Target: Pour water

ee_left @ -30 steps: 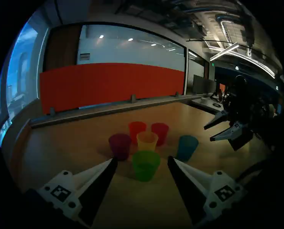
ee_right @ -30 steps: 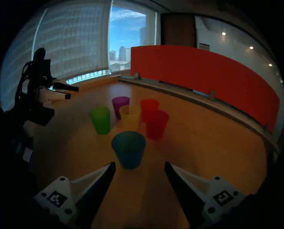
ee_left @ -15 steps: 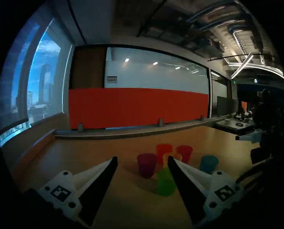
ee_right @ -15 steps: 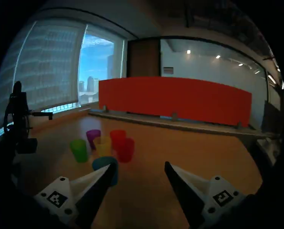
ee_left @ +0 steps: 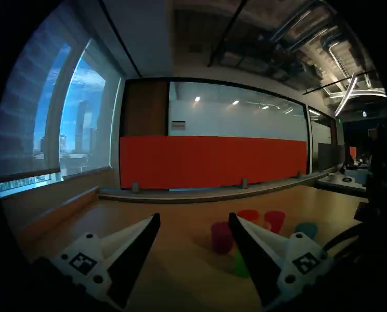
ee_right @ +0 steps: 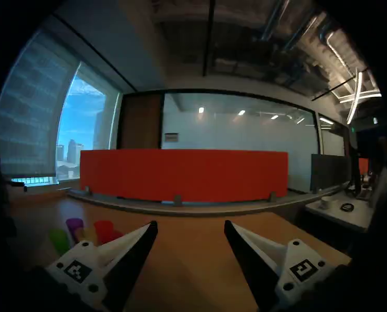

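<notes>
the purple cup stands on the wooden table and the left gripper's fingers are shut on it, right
No. The left gripper is open and empty in the left gripper view; the purple cup does stand on the wooden table, farther off.

On the wooden worktop stands a purple cup, with left red cup and right red cup at its two o'clock, teal cup at three, green cup at five.
</notes>
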A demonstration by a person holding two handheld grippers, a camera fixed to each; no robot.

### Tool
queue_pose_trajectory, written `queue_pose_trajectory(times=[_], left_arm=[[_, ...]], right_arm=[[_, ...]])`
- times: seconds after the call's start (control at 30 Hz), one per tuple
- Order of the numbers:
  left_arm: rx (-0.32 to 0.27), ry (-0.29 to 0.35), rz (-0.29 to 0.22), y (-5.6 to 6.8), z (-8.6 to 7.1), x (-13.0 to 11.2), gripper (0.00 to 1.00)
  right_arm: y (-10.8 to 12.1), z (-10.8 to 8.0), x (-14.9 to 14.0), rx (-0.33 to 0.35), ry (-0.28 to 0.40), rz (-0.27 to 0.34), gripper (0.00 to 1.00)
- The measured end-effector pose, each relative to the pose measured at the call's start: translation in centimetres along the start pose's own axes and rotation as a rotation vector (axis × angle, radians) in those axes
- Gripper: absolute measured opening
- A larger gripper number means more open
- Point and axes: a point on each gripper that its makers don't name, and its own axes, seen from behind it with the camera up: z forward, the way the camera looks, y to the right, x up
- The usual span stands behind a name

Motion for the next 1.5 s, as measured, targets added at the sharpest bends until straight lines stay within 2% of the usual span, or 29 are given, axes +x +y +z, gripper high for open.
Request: queue_pose_trajectory(times=[0.17,0.37,0.87,1.17,1.37,1.5], left_arm=[[0.032,0.021,-0.01,-0.8,0.1,0.4,0.98],[0.045,0.046,-0.001,-1.0,0.4,1.1,0.98],[0.082,0.061,0.0,-0.9,1.5,0.0,0.97],[0.093,0.07,0.007,-0.8,2.2,-0.5,0.97],[0.111,0.083,0.013,-0.6,2.4,-1.0,0.98],[0.122,0.091,-0.005,-0.7,2.6,-1.3,0.97]], right_arm=[[1.2,-0.1,0.8,-0.058,0.048,0.016,0.99],[1.7,0.0,0.7,-0.076,0.054,0.011,0.99],[2.4,0.2,-0.7,-0.107,0.004,0.012,0.99],[3.5,-0.2,-1.5,-0.134,-0.014,0.05,0.99],[3.4,0.1,-2.4,-0.13,-0.04,0.04,0.99],[3.3,0.4,-2.7,-0.128,-0.053,0.027,0.99]])
